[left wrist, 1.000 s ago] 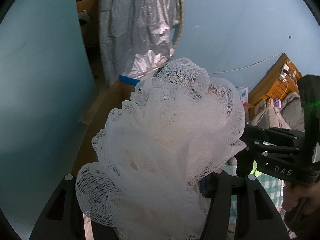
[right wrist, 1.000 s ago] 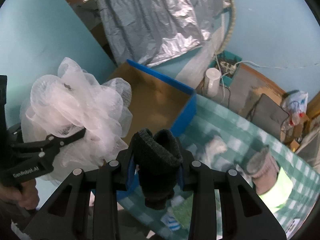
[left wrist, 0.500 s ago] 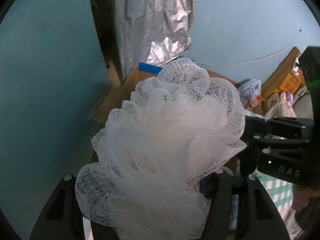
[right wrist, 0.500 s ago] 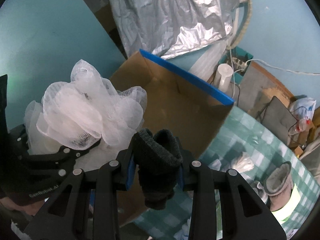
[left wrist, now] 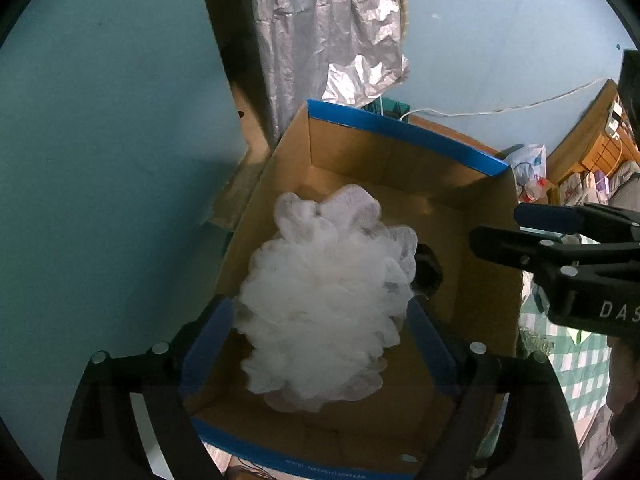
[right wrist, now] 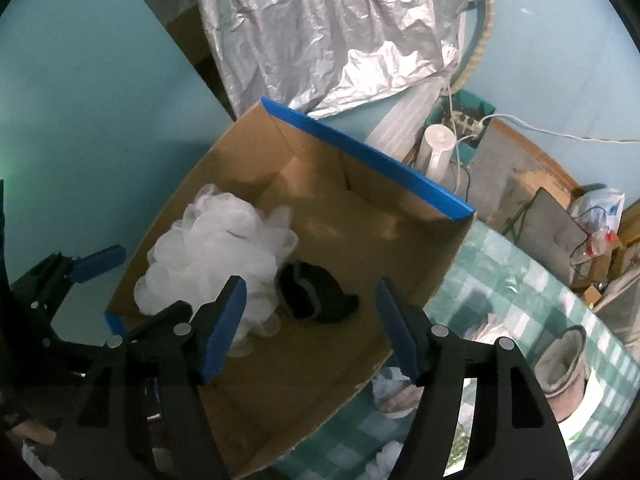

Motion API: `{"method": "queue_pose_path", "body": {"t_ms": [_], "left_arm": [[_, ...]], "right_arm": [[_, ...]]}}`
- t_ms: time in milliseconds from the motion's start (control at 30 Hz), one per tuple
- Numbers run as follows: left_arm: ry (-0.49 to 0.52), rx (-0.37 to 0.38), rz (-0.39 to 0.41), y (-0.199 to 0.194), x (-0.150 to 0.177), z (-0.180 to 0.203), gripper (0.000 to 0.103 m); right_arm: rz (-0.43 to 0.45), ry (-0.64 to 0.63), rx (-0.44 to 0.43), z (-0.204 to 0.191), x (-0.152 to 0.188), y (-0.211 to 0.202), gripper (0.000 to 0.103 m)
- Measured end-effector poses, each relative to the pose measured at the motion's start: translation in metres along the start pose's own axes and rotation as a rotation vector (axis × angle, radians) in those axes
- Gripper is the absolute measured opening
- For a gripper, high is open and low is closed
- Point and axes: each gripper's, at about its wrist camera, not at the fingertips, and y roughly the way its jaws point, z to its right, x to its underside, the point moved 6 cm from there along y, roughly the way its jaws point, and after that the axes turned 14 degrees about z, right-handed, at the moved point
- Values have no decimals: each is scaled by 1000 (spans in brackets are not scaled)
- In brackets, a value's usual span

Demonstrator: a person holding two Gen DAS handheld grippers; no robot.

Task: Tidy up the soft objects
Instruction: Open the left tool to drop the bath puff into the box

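A white mesh bath pouf (left wrist: 326, 300) (right wrist: 212, 254) lies inside the blue-rimmed cardboard box (left wrist: 404, 132) (right wrist: 368, 156). Beside it on the box floor lies a dark grey knitted sock (right wrist: 316, 294), just showing in the left wrist view as a dark sock (left wrist: 428, 270). My left gripper (left wrist: 324, 316) hovers above the pouf, its jaws opening and clear of the mesh. My right gripper (right wrist: 310, 306) hangs over the sock, its jaws opening with nothing pressed between them. Each gripper shows in the other's view: the right one (left wrist: 532, 232) and the left one's blue fingertip (right wrist: 100, 264).
A green-and-white checked cloth (right wrist: 512, 280) covers the table right of the box, with a grey-pink sock (right wrist: 564, 364) and white soft items (right wrist: 392, 388) on it. Crinkled silver foil (right wrist: 328, 36) hangs behind the box. A white jug (right wrist: 434, 152) and cables stand at the back.
Both grippers have opened and let go. The pouf dropped from the left gripper into the box, the dark sock dropped from the right gripper beside it. Both grippers sank over the box.
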Motion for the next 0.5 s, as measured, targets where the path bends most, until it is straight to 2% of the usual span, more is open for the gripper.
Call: {"method": "queue_pose_path", "body": {"t_ms": [133, 500], "left_arm": [[-24, 0, -6, -7, 0, 0, 90], [13, 17, 32, -31, -7, 28, 90]], "right_arm": [[17, 26, 5, 6, -2, -9, 69], [42, 66, 31, 27, 10, -42, 69]]}}
